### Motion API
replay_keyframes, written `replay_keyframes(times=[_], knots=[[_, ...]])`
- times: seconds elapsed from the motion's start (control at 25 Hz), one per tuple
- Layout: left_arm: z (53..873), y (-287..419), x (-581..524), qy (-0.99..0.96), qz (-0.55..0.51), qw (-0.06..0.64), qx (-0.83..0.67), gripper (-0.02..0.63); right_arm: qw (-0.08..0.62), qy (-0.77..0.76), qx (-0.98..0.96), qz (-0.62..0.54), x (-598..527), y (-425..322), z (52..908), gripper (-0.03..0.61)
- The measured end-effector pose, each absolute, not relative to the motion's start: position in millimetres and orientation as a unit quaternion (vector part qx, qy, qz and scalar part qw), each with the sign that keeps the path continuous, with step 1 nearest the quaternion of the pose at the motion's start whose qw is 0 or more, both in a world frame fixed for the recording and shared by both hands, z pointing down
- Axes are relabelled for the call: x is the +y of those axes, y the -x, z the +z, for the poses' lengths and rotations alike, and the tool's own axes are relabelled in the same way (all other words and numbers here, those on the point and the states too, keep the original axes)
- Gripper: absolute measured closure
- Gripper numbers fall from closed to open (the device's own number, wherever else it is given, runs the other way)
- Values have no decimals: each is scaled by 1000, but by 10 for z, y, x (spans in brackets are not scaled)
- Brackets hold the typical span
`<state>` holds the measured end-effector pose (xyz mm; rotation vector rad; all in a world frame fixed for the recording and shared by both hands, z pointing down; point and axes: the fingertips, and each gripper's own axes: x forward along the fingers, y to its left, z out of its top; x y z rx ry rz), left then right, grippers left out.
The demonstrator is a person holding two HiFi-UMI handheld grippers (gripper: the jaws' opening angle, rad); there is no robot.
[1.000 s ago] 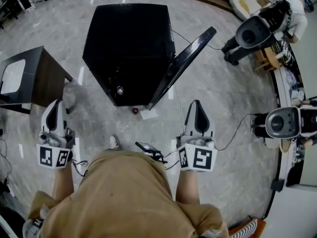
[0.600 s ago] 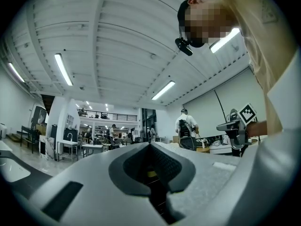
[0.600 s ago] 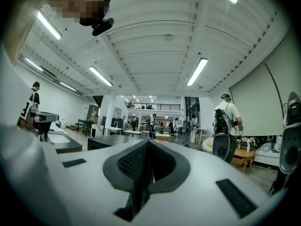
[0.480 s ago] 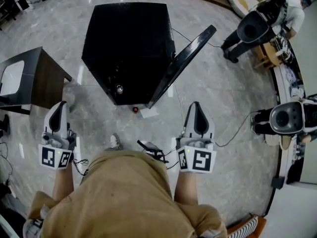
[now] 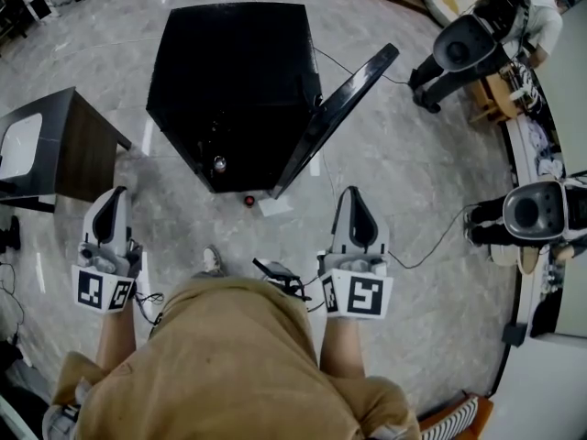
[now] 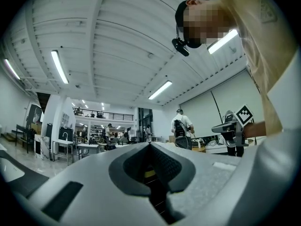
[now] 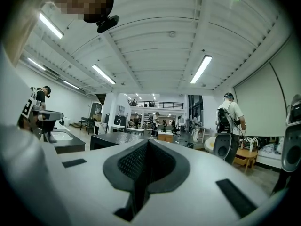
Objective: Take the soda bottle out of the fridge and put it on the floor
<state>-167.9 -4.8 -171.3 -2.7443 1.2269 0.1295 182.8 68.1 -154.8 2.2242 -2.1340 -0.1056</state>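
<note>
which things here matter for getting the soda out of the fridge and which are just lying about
For the job: fridge, its open door, round top in the opening (likely the bottle), left gripper, right gripper, both shut and empty.
Lying about: table, red bit and white slip on the floor, cable, two machines at the right.

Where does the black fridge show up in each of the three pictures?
Head view: fridge, top centre, its door open to the right.
Left gripper view: not in it.
Right gripper view: its black top shows left of centre, just below mid height.
Shared landmark: the person in white, right of centre in all three.
</note>
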Motion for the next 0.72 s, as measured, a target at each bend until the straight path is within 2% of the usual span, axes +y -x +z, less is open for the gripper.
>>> replay_keyframes(times=[0.72], knots=[[-1647, 1666, -171, 915, 41, 56, 398, 612, 37, -711, -702, -24, 510, -1749, -1489, 577]])
